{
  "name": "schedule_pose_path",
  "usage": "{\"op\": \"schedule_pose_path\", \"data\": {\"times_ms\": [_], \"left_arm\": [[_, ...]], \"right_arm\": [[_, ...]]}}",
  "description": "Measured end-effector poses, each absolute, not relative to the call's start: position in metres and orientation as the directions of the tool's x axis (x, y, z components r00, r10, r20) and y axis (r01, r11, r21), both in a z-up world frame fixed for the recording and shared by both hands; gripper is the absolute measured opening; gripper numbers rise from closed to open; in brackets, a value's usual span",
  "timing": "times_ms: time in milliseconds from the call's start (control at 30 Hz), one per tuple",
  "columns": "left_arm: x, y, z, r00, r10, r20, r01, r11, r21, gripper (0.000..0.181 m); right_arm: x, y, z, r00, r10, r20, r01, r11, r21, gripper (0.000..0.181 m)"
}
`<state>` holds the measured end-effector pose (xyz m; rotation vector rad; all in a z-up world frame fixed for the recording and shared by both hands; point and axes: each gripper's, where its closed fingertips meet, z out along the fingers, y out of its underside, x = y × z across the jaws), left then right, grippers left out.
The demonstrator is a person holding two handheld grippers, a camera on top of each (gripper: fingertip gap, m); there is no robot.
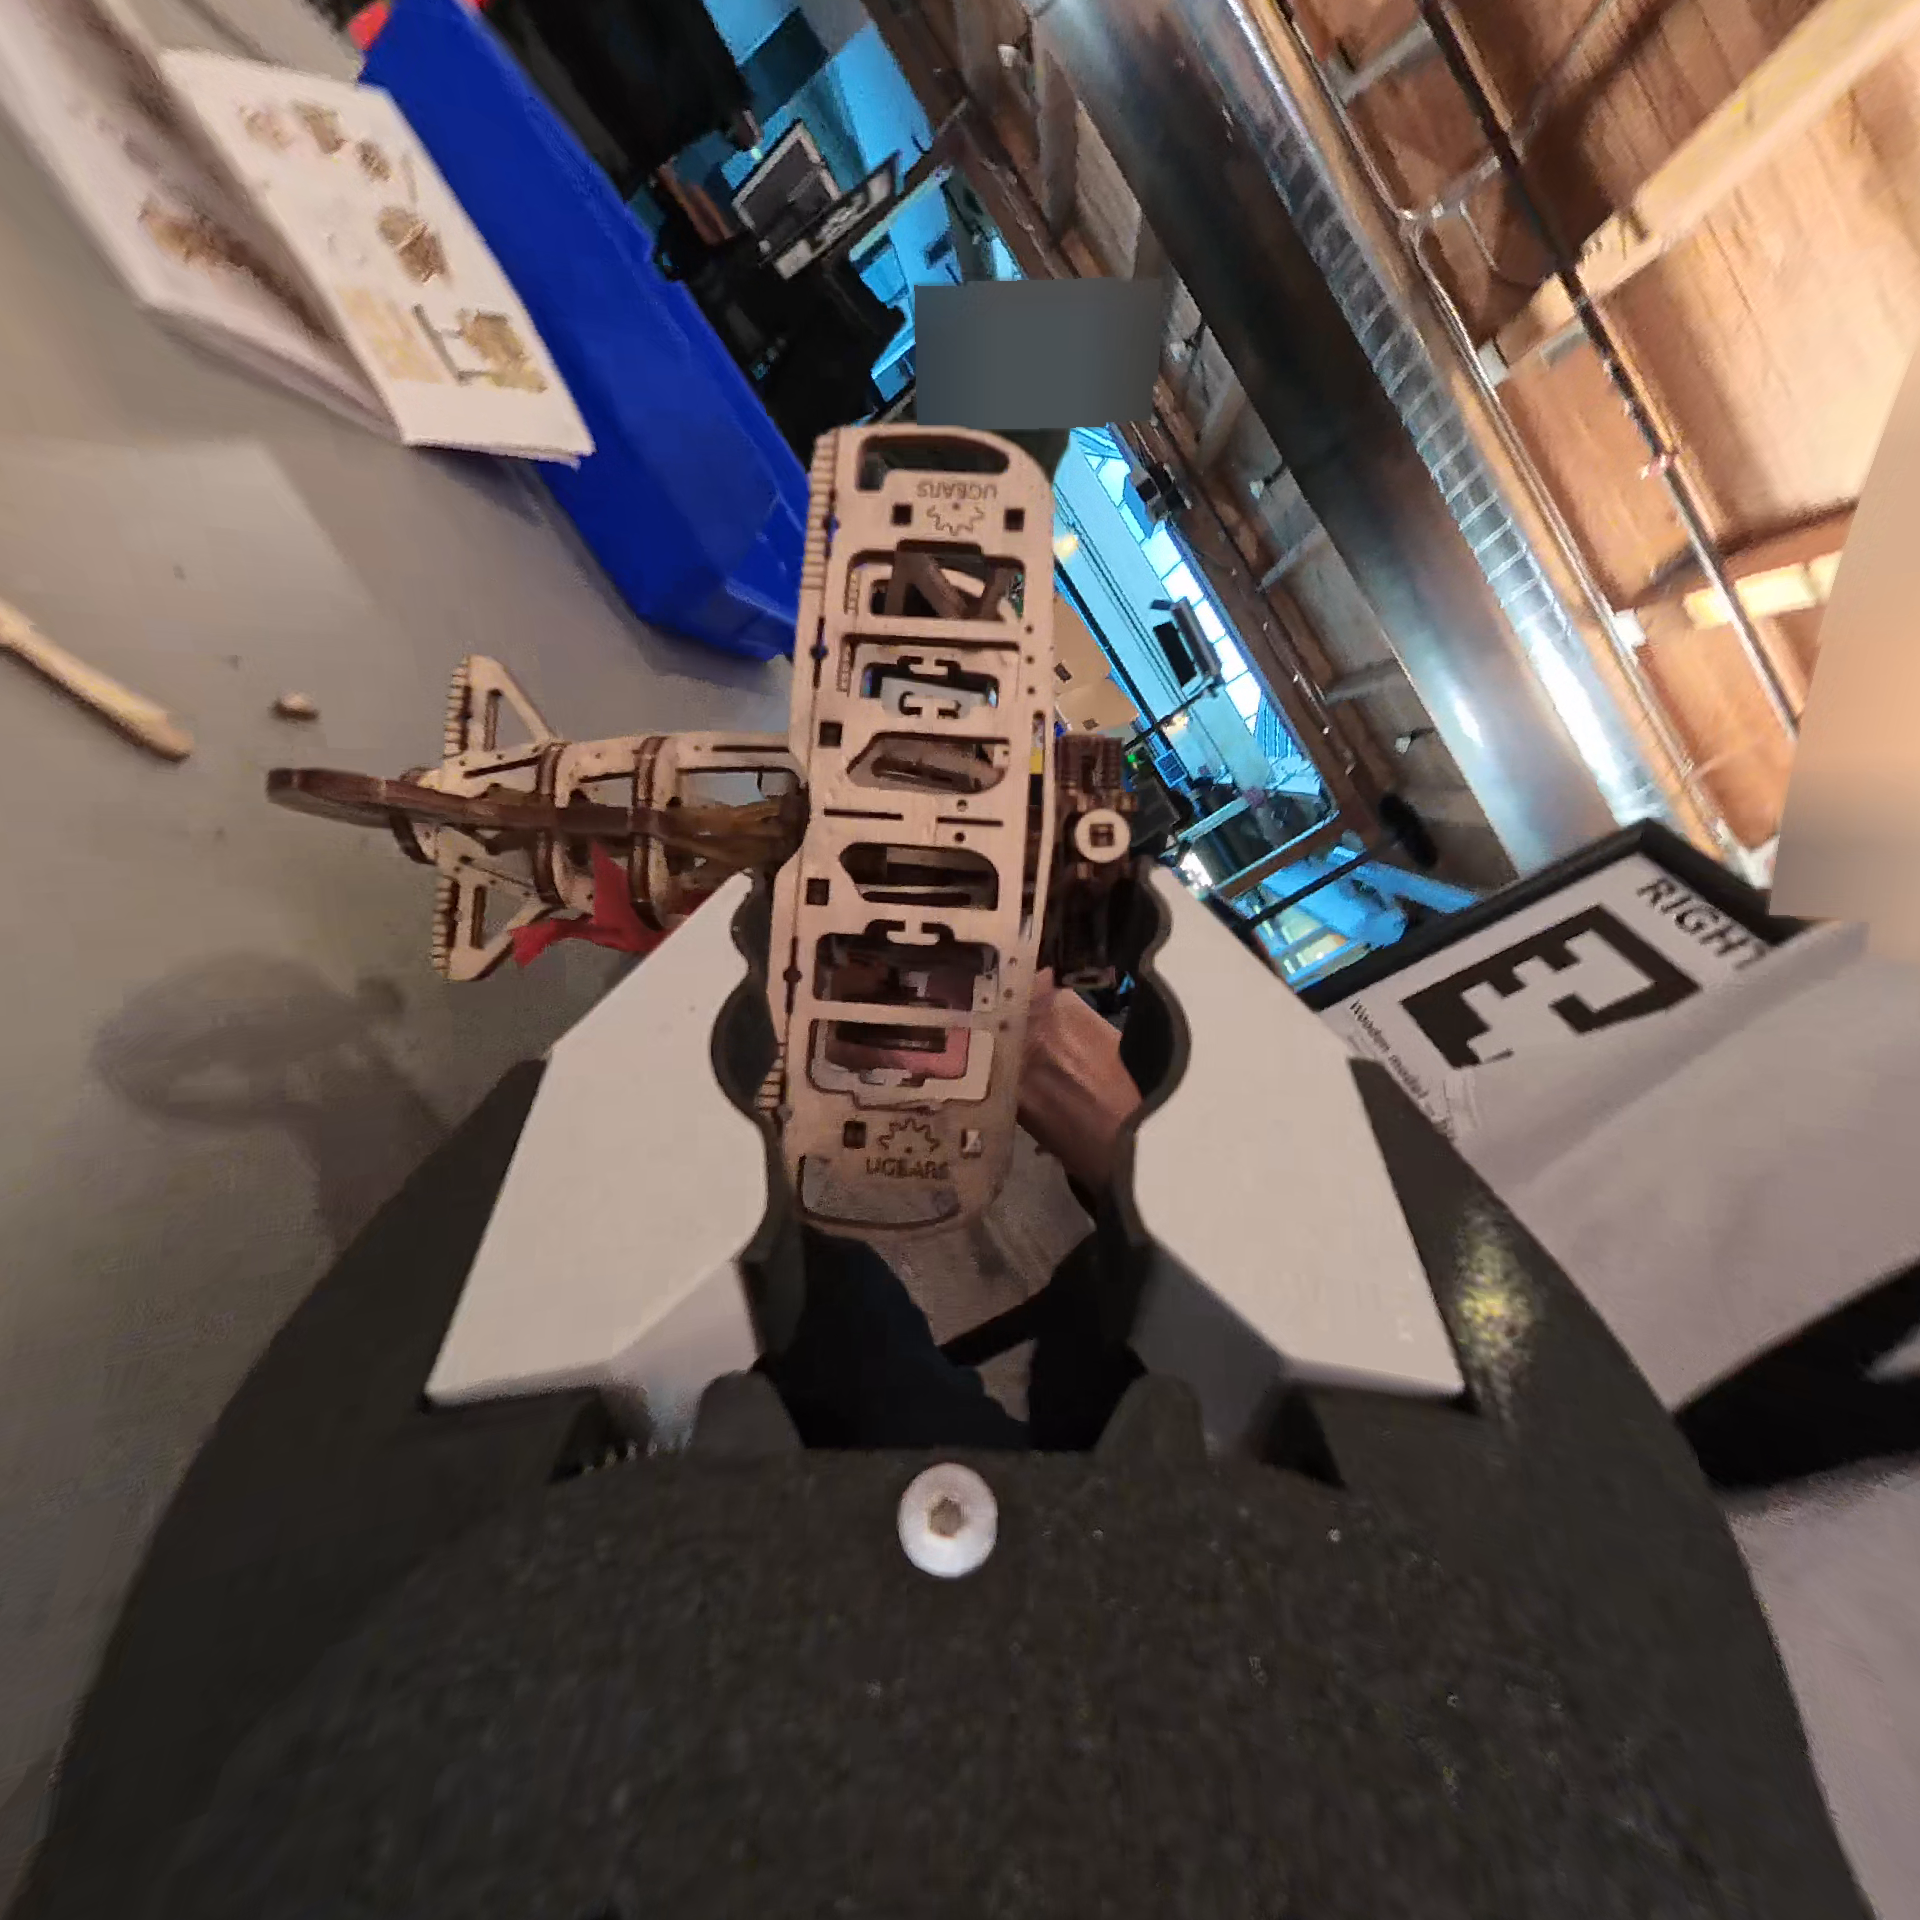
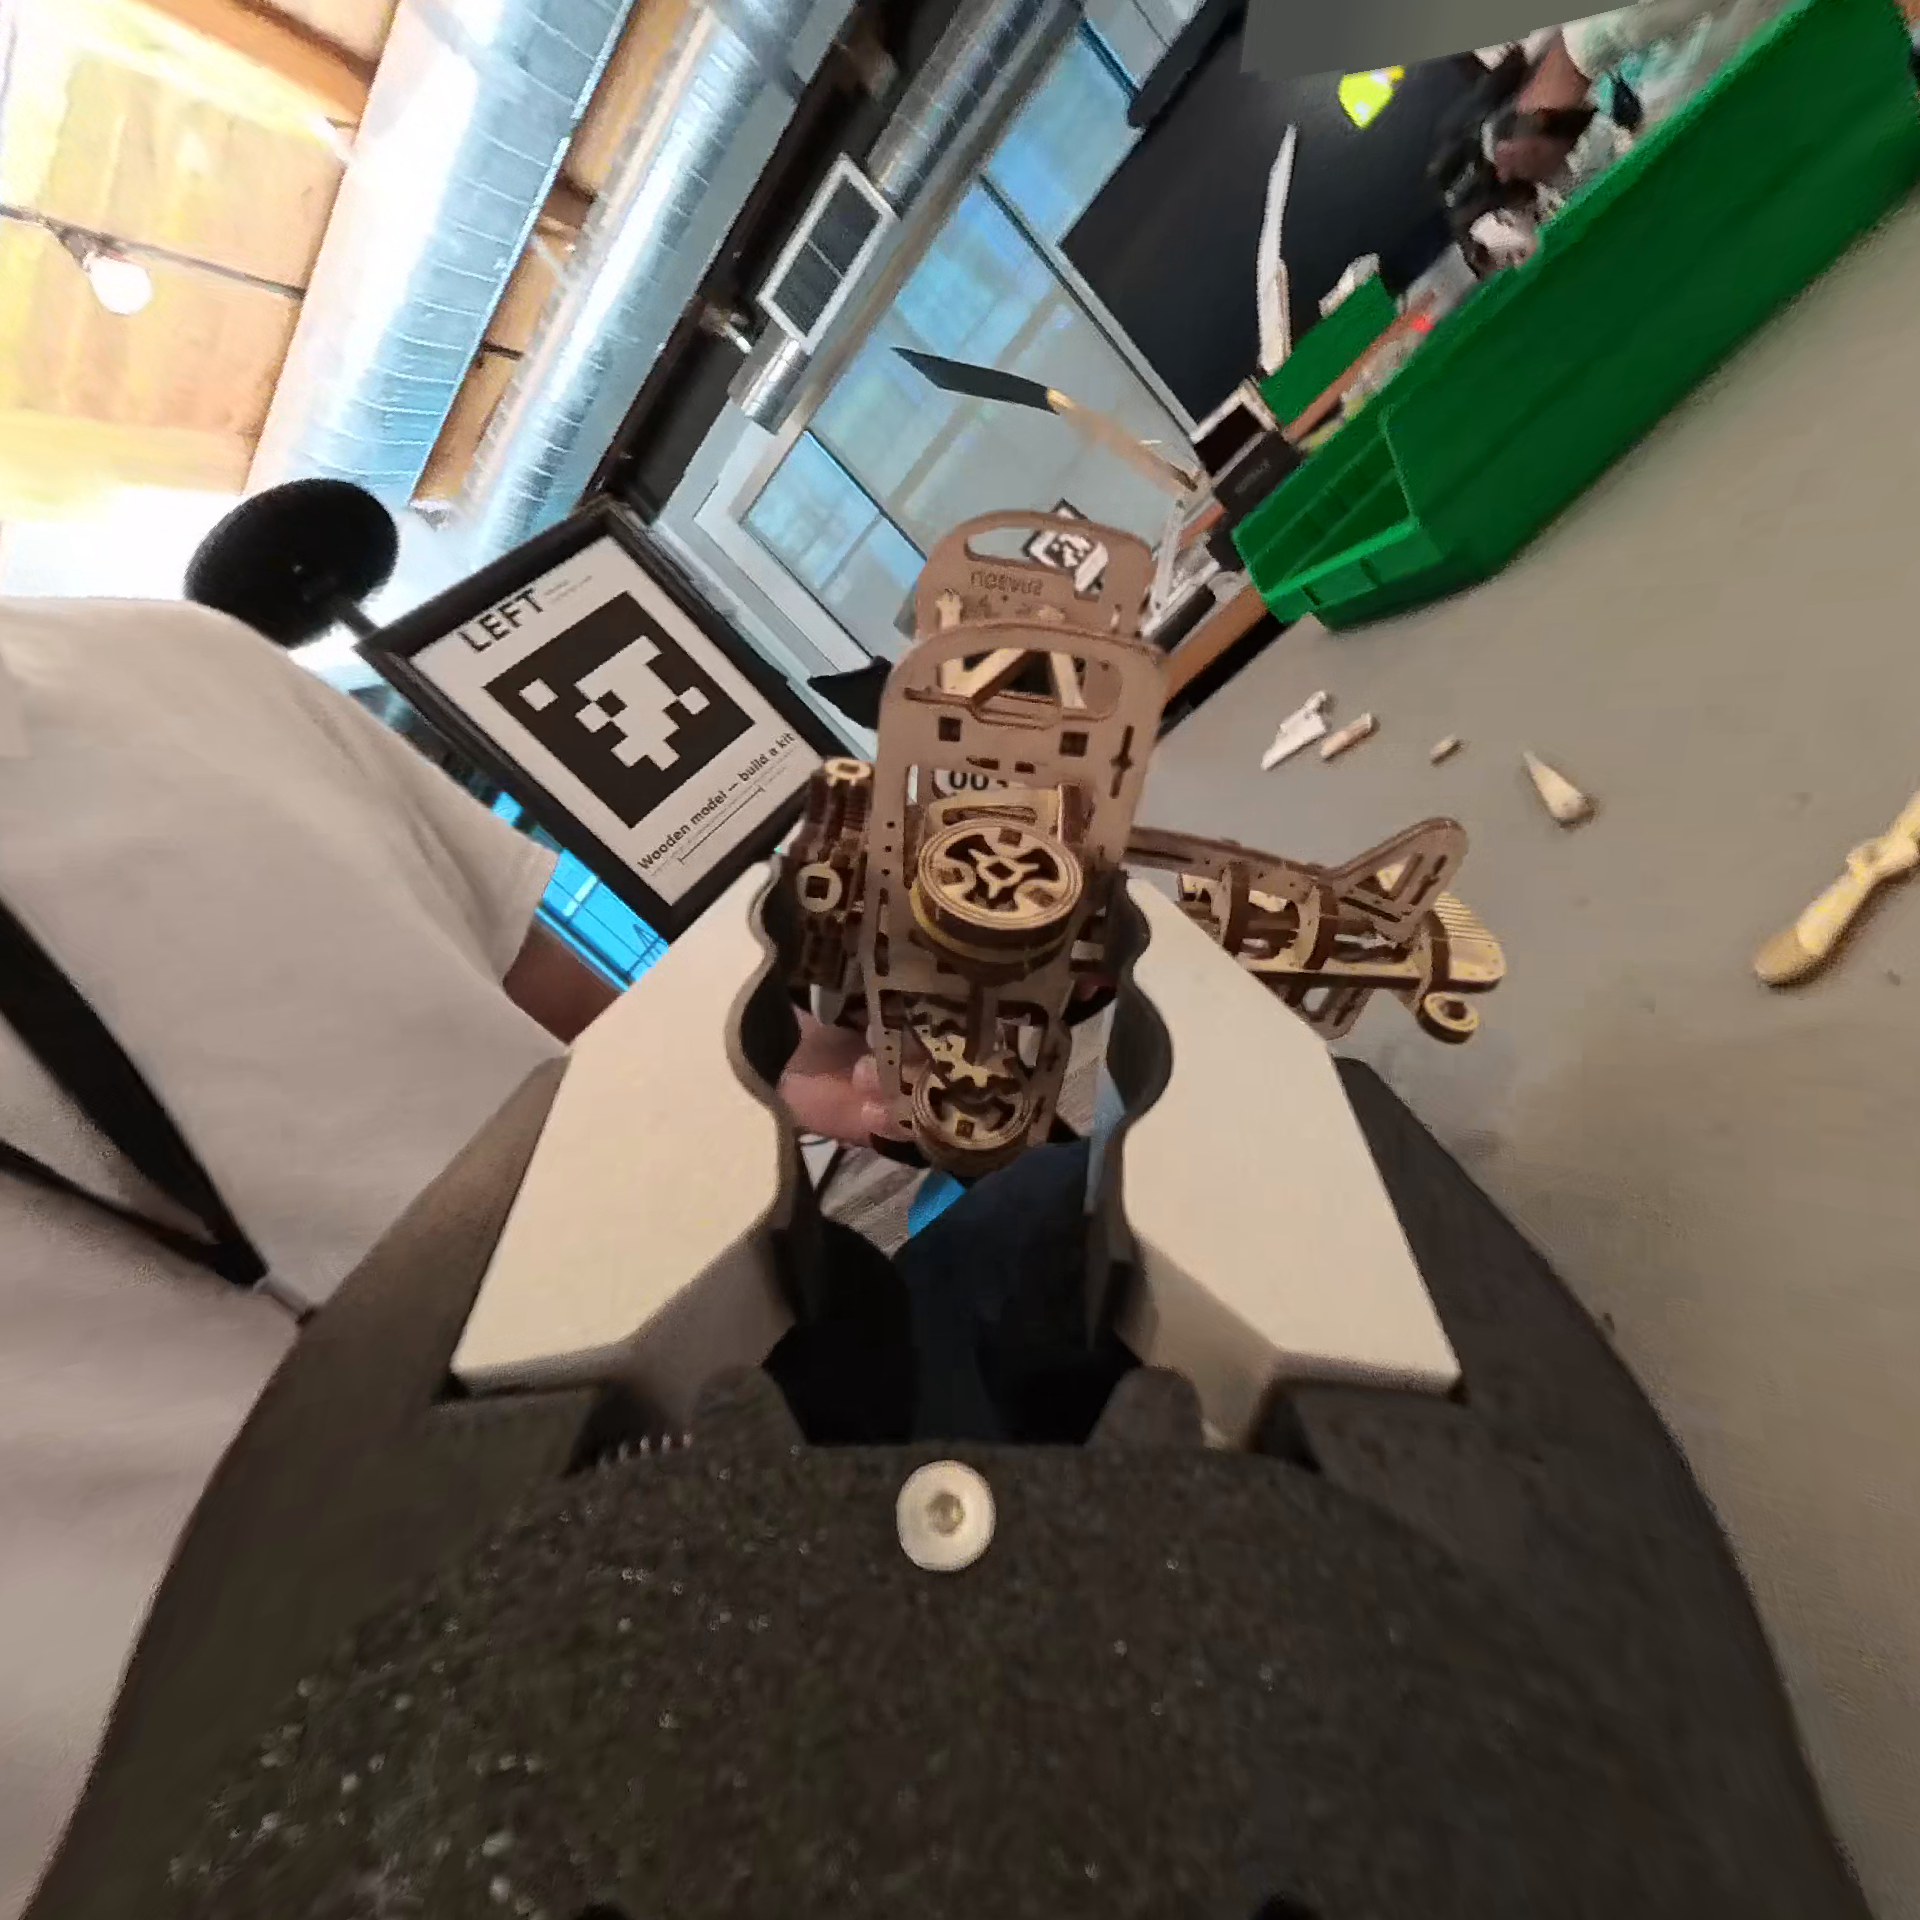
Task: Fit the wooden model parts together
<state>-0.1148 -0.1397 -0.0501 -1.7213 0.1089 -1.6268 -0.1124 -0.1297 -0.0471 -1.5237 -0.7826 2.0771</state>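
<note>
A wooden model plane is held up above the grey table. In the left wrist view I see its flat wing face, with the tail pointing left. My left gripper is closed around the wing and nose section. In the right wrist view the same plane shows its underside with two wheels, and the tail points right. My right gripper is closed around the body by the wheels. The contact points of the pads are partly hidden.
A blue bin and an open instruction booklet lie at the far left, with a wooden stick nearer. A green bin, loose wooden bits and a propeller-shaped piece lie on the right. A person's hand is behind the model.
</note>
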Motion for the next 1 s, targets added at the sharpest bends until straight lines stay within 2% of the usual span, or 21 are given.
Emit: {"op": "schedule_pose_path", "data": {"times_ms": [133,200,667,1000], "left_arm": [[-0.119,-0.135,-0.067,0.155,-0.439,0.885,0.423,-0.780,-0.461,0.064],[-0.120,-0.134,-0.069,0.133,-0.424,0.896,0.431,-0.789,-0.437,0.064],[-0.131,-0.119,-0.065,0.197,-0.449,0.872,0.383,-0.783,-0.490,0.063],[-0.130,-0.119,-0.066,0.182,-0.450,0.874,0.388,-0.784,-0.485,0.062]], "right_arm": [[-0.116,-0.126,-0.066,-0.241,0.580,-0.778,0.035,-0.796,-0.605,0.057],[-0.117,-0.125,-0.067,-0.232,0.581,-0.780,0.050,-0.794,-0.606,0.058],[-0.123,-0.120,-0.071,-0.207,0.532,-0.821,0.056,-0.831,-0.553,0.059],[-0.124,-0.118,-0.071,-0.194,0.535,-0.823,0.033,-0.834,-0.550,0.059]]}}
